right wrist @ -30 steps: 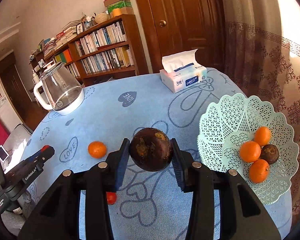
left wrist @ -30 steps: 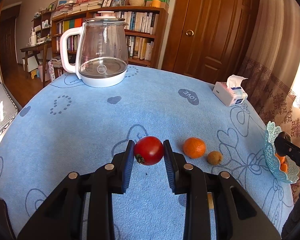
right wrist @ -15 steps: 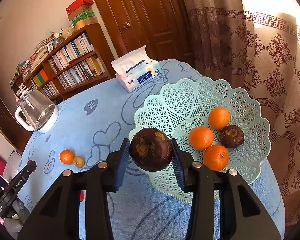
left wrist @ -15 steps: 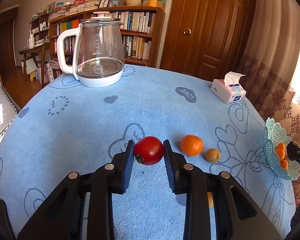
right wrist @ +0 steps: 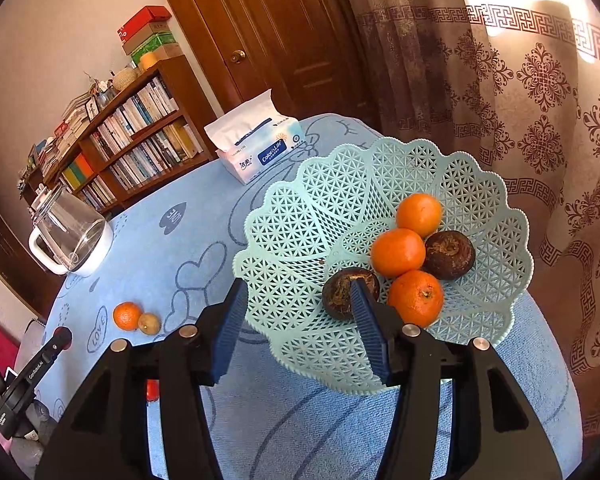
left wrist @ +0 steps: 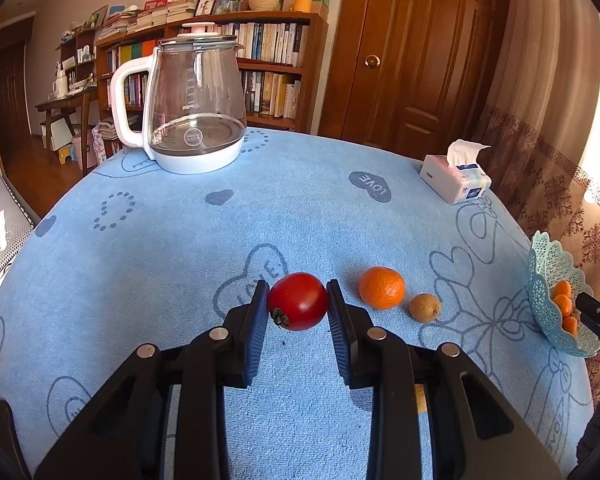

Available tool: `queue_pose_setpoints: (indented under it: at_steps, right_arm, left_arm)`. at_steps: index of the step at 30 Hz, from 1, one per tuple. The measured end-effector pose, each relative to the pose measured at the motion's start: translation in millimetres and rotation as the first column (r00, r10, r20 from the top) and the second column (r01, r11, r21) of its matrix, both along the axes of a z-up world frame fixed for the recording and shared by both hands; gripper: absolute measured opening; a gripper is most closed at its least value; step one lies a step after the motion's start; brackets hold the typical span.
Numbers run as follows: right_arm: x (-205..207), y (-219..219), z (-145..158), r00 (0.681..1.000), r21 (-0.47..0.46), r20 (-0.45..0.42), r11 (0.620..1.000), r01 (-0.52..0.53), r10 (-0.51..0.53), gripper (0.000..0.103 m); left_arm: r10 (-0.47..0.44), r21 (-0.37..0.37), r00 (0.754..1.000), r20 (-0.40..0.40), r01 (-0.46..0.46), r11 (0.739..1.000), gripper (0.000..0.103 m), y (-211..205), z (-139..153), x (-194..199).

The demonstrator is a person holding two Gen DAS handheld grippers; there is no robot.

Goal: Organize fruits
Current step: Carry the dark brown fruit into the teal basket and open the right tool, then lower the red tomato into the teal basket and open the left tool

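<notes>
My left gripper [left wrist: 297,293] is shut on a red tomato [left wrist: 300,300], held just above the blue tablecloth. On the cloth to its right lie an orange [left wrist: 381,288] and a small brown fruit [left wrist: 425,307]. My right gripper [right wrist: 298,286] hangs over the mint lattice basket [right wrist: 284,200] with its jaws opening. A dark brown fruit [right wrist: 338,294] lies in the basket against the inside of the right finger, and the left finger is well clear of it. The basket also holds three oranges [right wrist: 398,252] and another dark fruit [right wrist: 448,254].
A glass kettle [left wrist: 196,100] stands at the far left of the round table. A tissue box [left wrist: 454,178] sits at the far right edge, behind the basket [left wrist: 548,280]. A patterned curtain hangs close behind the basket. Bookshelves and a wooden door stand beyond the table.
The right gripper swung from the table's middle to above the basket, then its jaws spread and the dark fruit dropped into the basket. The left gripper kept still with the tomato.
</notes>
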State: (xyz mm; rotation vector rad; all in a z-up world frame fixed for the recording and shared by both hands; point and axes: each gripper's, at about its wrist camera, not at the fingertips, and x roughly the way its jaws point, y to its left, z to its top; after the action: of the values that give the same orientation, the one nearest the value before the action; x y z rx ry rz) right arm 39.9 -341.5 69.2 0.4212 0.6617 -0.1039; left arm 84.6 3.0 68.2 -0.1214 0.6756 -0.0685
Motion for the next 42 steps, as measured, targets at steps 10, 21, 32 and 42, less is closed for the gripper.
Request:
queue_pose_setpoints:
  at_steps: [10, 21, 32, 42]
  right_arm:
    - [-36, -4, 8, 0.984, -0.216, 0.132, 0.966, 0.145, -0.118, 0.056]
    - [-46, -19, 0, 0.983, -0.192, 0.138, 0.971, 0.143, -0.118, 0.061]
    - [-48, -18, -8, 0.981, -0.144, 0.154, 0.979, 0.143, -0.121, 0.064]
    - [-55, -34, -13, 0.968, -0.065, 0.15, 0.975, 0.21, -0.199, 0.068]
  left_arm:
    - [-0.023, 0.023, 1.0, 0.003, 0.023, 0.999, 0.03, -12, 0, -4]
    - [-0.124, 0.054, 0.992, 0.008, 0.124, 0.991, 0.03, -50, 8, -10]
    - [-0.327, 0.037, 0.945, -0.001, 0.327, 0.944, 0.03, -128, 23, -6]
    - [-0.485, 0.034, 0.874, -0.009, 0.486, 0.874, 0.03, -211, 28, 1]
